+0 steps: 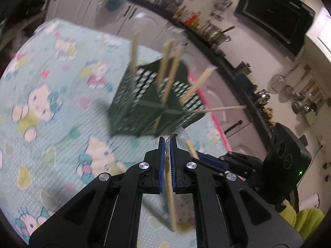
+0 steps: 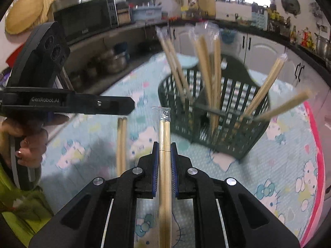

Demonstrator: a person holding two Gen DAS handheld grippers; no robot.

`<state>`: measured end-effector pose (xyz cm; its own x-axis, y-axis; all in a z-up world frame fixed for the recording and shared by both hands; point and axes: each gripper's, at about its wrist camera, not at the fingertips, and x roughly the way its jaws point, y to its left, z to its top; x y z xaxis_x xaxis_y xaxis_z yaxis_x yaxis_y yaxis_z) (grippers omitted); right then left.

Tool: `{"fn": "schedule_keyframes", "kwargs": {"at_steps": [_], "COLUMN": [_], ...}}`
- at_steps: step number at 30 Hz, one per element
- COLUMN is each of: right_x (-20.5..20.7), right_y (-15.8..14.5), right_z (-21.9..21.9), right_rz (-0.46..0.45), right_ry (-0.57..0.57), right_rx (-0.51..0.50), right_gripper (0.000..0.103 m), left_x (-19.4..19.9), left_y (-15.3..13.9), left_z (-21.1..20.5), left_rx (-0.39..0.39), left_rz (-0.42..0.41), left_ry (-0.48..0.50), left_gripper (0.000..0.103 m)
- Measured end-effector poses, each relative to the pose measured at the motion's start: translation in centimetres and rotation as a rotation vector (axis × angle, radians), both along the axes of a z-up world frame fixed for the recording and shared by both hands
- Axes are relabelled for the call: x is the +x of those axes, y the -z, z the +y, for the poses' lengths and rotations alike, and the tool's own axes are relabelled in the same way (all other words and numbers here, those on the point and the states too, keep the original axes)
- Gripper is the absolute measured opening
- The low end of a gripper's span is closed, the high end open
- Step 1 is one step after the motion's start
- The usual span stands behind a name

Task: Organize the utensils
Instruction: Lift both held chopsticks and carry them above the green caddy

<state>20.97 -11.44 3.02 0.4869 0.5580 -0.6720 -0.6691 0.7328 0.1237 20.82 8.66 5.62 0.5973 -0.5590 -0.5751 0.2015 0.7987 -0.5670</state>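
A dark green slotted utensil basket stands on the table and holds several pairs of wooden chopsticks that stick out at angles. My left gripper is shut on a wrapped chopstick pair, held above the cloth just in front of the basket. My right gripper is shut on another wrapped chopstick pair, pointing toward the basket. The left gripper also shows in the right wrist view, with its chopsticks hanging down.
The table wears a light blue cartoon-cat cloth with a pink edge. Kitchen counters with pots, a microwave and cupboards surround it. A hand in a green sleeve holds the left gripper.
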Motion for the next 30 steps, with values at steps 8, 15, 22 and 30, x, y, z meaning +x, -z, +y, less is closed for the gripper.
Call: {"fn": "schedule_keyframes", "kwargs": {"at_steps": [8, 15, 22, 30], "right_x": [1.0, 3.3, 6.8, 10.3], "right_y": [-3.6, -6.3, -8.7, -9.5], "right_z": [-1.1, -2.6, -3.8, -4.0], "right_rz": [-0.137, -0.267, -0.382, -0.495], "right_ry": [0.072, 0.174, 0.314, 0.476], "right_rx": [0.143, 0.26, 0.375, 0.413], "right_gripper": [0.011, 0.011, 0.011, 0.011], "left_x": [1.2, 2.1, 3.1, 4.5], "left_y": [-3.8, -7.0, -10.7, -14.9], "left_z": [-2.4, -3.2, -3.1, -2.8], "left_rx": [0.0, 0.015, 0.02, 0.031], "left_rz": [-0.085, -0.152, -0.227, -0.318], "left_ry": [0.034, 0.047, 0.043, 0.028], "left_gripper": [0.002, 0.002, 0.002, 0.002]}}
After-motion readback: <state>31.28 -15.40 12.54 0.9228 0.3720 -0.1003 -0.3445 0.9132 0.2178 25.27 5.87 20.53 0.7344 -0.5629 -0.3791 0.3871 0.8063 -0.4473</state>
